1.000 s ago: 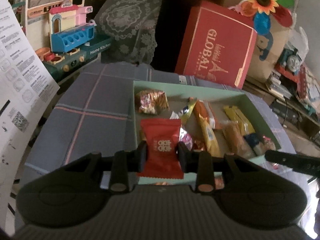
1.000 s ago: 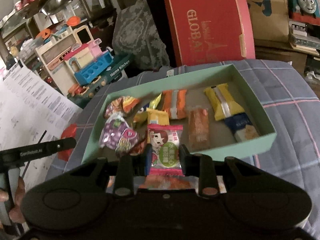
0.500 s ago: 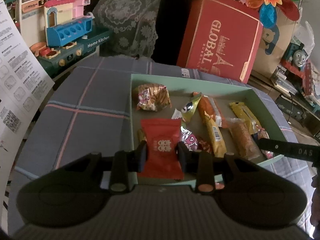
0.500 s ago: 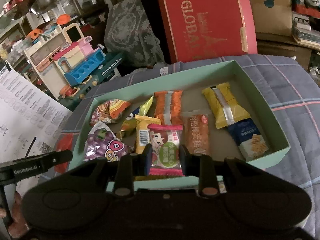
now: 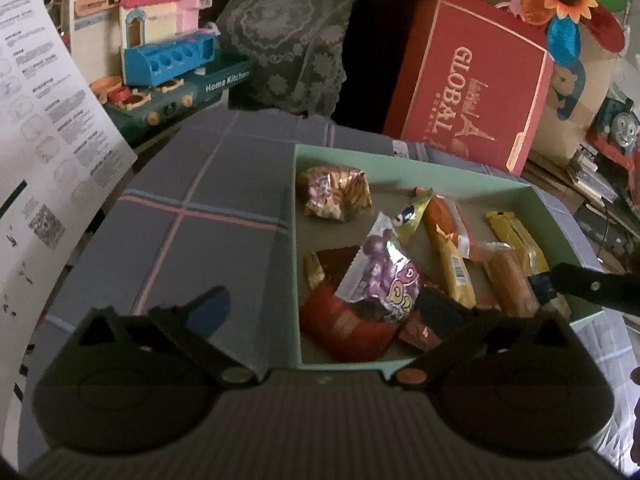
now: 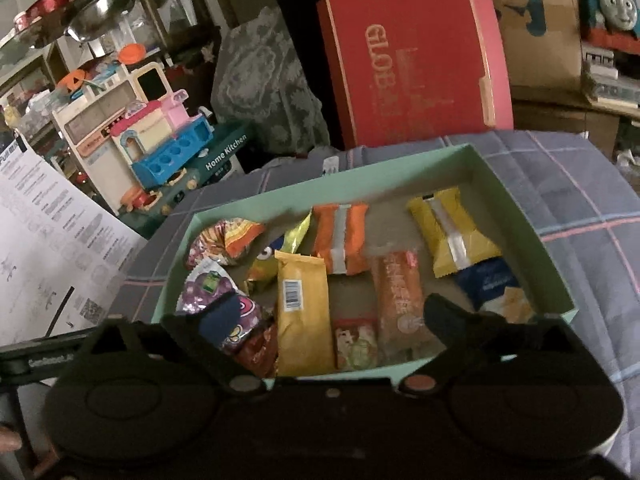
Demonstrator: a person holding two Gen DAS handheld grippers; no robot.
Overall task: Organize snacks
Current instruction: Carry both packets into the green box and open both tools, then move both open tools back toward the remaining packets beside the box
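Snacks are going into the green box (image 6: 516, 216), and I judge this the release step: both hand-held grippers have just swung their jaws wide and nothing sits between them. My left hand-held gripper (image 5: 316, 312) hangs over the box's near left corner, where the red packet (image 5: 344, 328) lies on the pile under a purple pouch (image 5: 384, 276). My right hand-held gripper (image 6: 332, 316) is spread over the near edge, with the small pink-and-green packet (image 6: 356, 344) lying flat on the box floor beside a yellow bar (image 6: 300, 308). Next I would lift both clear and look for anything outside the box; on the plaid cloth (image 5: 192, 208) over the bench I see none. Counting from the right view, I make roughly eleven packets: two orange, three yellow, one blue, one purple, one round foil bag, the pink-and-green one, and two reddish ones at the near left, though that corner is dark and overlapped, so perhaps one more hides there.
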